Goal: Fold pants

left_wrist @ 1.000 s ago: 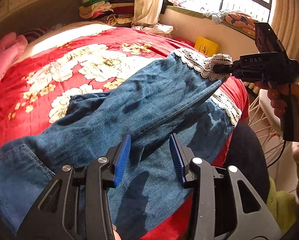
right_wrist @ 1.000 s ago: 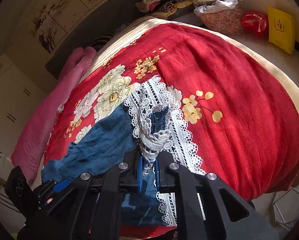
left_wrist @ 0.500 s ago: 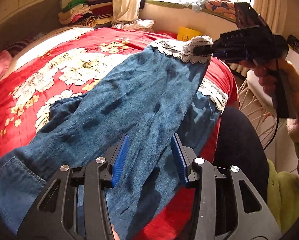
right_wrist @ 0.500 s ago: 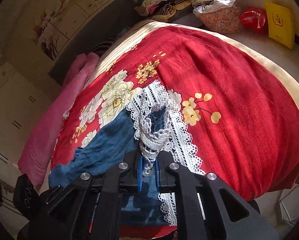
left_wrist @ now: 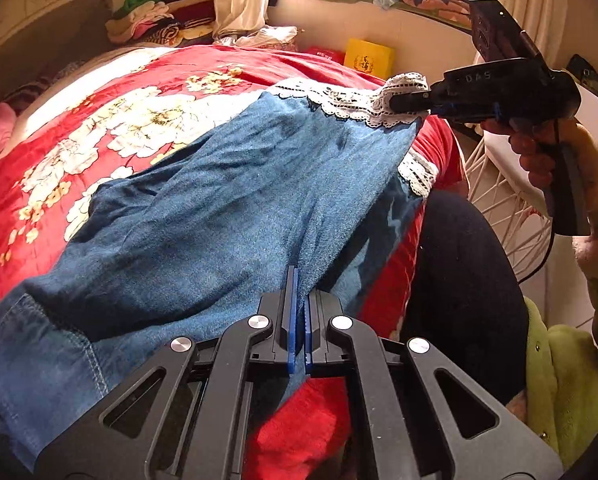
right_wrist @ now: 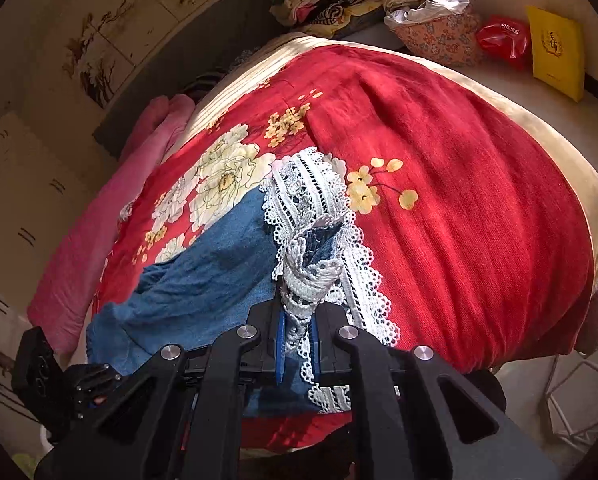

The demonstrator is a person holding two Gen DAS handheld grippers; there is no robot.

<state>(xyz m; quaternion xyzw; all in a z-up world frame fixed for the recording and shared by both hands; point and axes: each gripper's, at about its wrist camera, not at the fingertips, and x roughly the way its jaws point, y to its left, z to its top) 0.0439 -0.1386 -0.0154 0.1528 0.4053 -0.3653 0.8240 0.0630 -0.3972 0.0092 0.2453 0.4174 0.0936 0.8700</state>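
Blue denim pants [left_wrist: 219,208] with white lace hems [left_wrist: 355,98] lie across a red flowered bedspread [left_wrist: 99,128]. My left gripper [left_wrist: 298,280] is shut on the near edge of the upper pant leg, around mid-length. My right gripper [right_wrist: 299,320] is shut on the bunched lace hem [right_wrist: 303,280] of that leg and holds it raised above the bed; it also shows in the left wrist view [left_wrist: 415,102]. The second leg's lace hem [left_wrist: 417,170] lies beneath, by the bed edge. The pants also show in the right wrist view [right_wrist: 203,280].
A pink blanket [right_wrist: 99,220] lies along the bed's far side. Folded clothes [left_wrist: 155,24] are stacked at the head. A yellow packet [left_wrist: 369,58] and a red bag [right_wrist: 503,38] sit by the wall. A white wire chair [left_wrist: 511,208] stands right of the bed.
My left gripper has closed on the edge of the upper pant leg; it was open before. My right gripper has kept its hold on the lace hem and lifted it a little.
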